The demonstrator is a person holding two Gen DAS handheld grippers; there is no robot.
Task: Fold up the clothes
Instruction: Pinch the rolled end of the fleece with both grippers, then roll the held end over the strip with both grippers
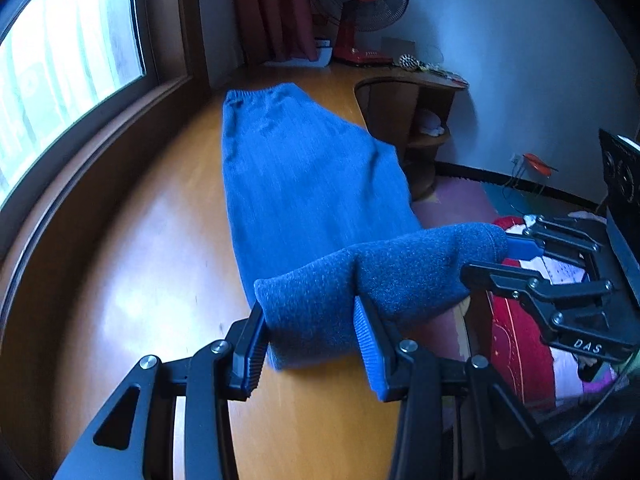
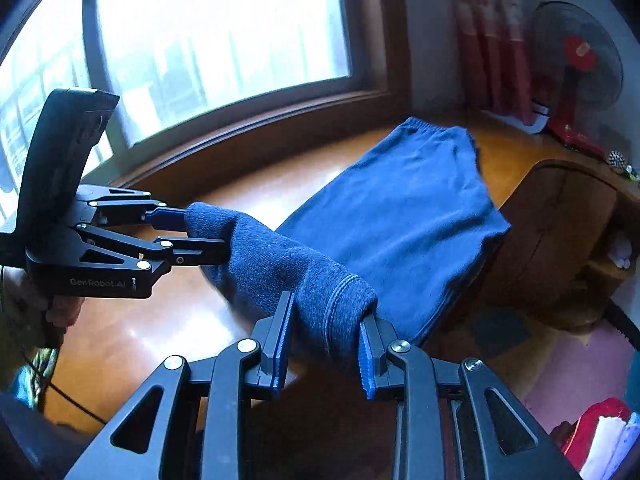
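Gripping now: my left claw (image 1: 310,334) pinches one end of the blue pants (image 1: 308,184)' raised hem.
Right claw (image 2: 326,344): clamped on the other end.
Pants: far part lies flat on the wooden table (image 1: 160,240), waistband farthest.
Room: window (image 1: 60,64) left, red fan (image 1: 360,4) beyond.

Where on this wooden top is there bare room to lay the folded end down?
Bare wood lies between the blue garment and the window sill, and near the left gripper. The far end is crowded: fan, curtain, clutter. The garment's right side overhangs the table edge.
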